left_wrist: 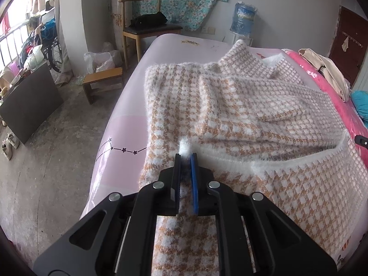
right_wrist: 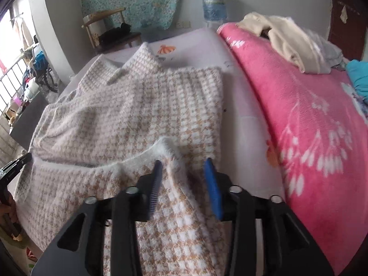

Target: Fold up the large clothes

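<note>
A fuzzy orange-and-white checked sweater (left_wrist: pixel 230 105) lies partly folded on the pale pink bed sheet (left_wrist: pixel 128 124), its sleeve laid across the body. My left gripper (left_wrist: pixel 185 156) is shut on the sweater's white fluffy hem at the near left corner. In the right wrist view the same sweater (right_wrist: pixel 128 105) spreads ahead, and its white hem edge (right_wrist: pixel 165 145) humps up between the fingers of my right gripper (right_wrist: pixel 182 162). Those jaws stand apart and the pads do not press on the cloth. The left gripper's tip (right_wrist: pixel 20 161) shows at the left edge of that view.
A pink flowered blanket (right_wrist: pixel 310 126) covers the bed's right side, with a beige garment (right_wrist: pixel 287 43) and blue cloth (right_wrist: pixel 358 73) on it. Left of the bed are a wooden chair (left_wrist: pixel 147 30), a low stool (left_wrist: pixel 103 80), a dark board (left_wrist: pixel 30 101) and shoes (left_wrist: pixel 9 145).
</note>
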`<control>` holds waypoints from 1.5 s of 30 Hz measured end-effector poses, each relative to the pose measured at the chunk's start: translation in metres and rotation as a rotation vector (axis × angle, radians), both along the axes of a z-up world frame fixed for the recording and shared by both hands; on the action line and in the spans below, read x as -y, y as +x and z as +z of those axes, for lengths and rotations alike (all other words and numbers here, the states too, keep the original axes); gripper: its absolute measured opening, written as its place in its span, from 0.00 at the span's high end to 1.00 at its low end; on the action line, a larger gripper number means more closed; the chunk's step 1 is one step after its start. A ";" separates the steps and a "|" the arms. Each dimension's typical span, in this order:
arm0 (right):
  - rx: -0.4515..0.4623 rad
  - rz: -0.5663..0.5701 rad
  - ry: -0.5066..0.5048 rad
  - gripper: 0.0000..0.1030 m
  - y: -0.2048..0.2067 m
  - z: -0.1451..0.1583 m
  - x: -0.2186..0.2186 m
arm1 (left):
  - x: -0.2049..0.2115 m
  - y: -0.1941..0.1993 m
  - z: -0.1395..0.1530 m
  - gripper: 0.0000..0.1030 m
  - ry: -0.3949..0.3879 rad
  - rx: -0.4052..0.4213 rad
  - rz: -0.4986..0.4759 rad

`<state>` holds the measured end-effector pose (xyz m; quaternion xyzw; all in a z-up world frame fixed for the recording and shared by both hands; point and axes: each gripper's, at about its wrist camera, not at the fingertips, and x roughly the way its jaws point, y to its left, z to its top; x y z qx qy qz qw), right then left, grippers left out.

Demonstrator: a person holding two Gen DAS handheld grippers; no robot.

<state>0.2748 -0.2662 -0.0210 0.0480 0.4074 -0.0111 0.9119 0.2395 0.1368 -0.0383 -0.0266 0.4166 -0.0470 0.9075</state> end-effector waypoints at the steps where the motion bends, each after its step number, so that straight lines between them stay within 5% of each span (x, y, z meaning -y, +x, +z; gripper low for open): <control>1: 0.022 0.018 0.004 0.53 -0.006 0.008 -0.005 | 0.000 0.000 0.000 0.91 -0.003 0.000 0.001; 5: 0.044 0.208 0.068 0.53 -0.015 0.020 -0.048 | 0.000 0.000 -0.001 0.91 0.001 0.001 0.006; 9: -0.054 0.379 0.145 0.58 0.001 -0.008 -0.095 | 0.000 -0.001 -0.001 0.91 0.004 0.003 0.009; 12: -0.163 0.380 0.070 0.67 0.019 -0.044 -0.118 | -0.001 -0.003 0.002 0.86 -0.006 0.005 0.009; 18: -0.102 0.316 0.131 0.67 0.004 -0.018 -0.086 | -0.011 -0.034 0.032 0.76 -0.059 0.071 0.020; 23: -0.019 0.374 0.124 0.67 -0.052 0.016 -0.076 | 0.009 -0.087 0.058 0.76 -0.193 0.103 -0.189; 28: -0.067 0.479 0.073 0.70 -0.089 0.000 -0.111 | 0.058 -0.119 0.040 0.76 -0.294 -0.021 -0.411; 30: -0.098 0.479 0.055 0.71 -0.091 -0.015 -0.123 | 0.078 -0.123 0.028 0.76 -0.252 -0.038 -0.429; 33: -0.164 0.442 -0.047 0.71 -0.081 -0.051 -0.131 | 0.098 -0.122 -0.001 0.74 -0.085 -0.084 -0.396; 38: -0.161 0.426 -0.015 0.72 -0.081 -0.043 -0.125 | 0.088 -0.122 -0.003 0.74 -0.143 -0.086 -0.380; 42: -0.075 0.526 0.031 0.73 -0.095 -0.018 -0.139 | 0.088 -0.132 0.014 0.76 -0.204 -0.022 -0.459; 45: -0.088 0.604 0.003 0.73 -0.097 -0.032 -0.161 | 0.096 -0.125 0.003 0.76 -0.160 -0.047 -0.451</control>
